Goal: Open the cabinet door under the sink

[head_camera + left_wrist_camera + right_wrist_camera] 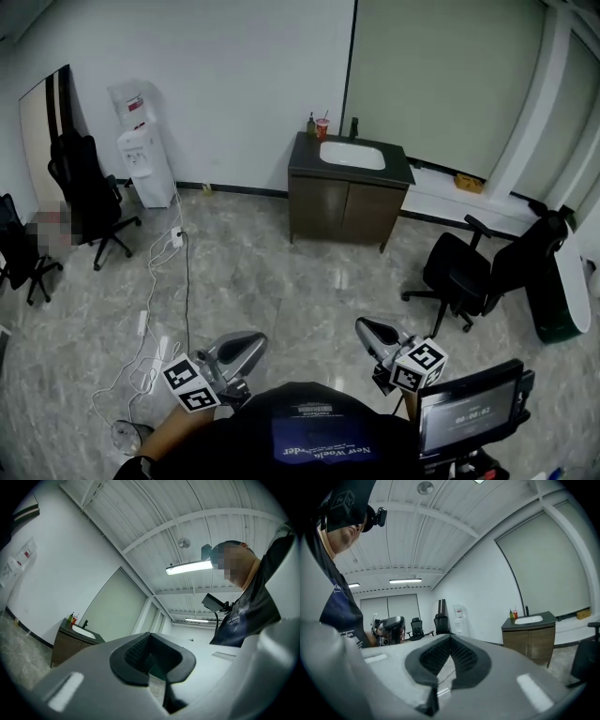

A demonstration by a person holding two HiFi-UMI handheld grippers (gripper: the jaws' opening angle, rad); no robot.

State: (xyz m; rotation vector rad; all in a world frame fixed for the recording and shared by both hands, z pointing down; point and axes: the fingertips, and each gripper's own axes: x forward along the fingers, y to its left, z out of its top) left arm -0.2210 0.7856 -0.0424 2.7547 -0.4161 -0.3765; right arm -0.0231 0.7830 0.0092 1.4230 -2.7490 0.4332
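The sink cabinet (345, 208) stands against the far wall, brown, with two doors that are both shut and a white basin (352, 155) in its dark top. It also shows small in the left gripper view as the cabinet (65, 645) and in the right gripper view as the cabinet (529, 637). My left gripper (246, 345) and right gripper (367, 330) are held close to my body, far across the floor from the cabinet. The left gripper (152, 660) and the right gripper (450, 656) both have their pads together with nothing between them.
A black office chair (464, 272) stands on the floor right of the cabinet, and another chair (89, 192) at the left. A water dispenser (145, 155) is by the back wall, with white cables (159, 309) trailing over the floor. A bottle and red cup (321, 125) sit on the counter.
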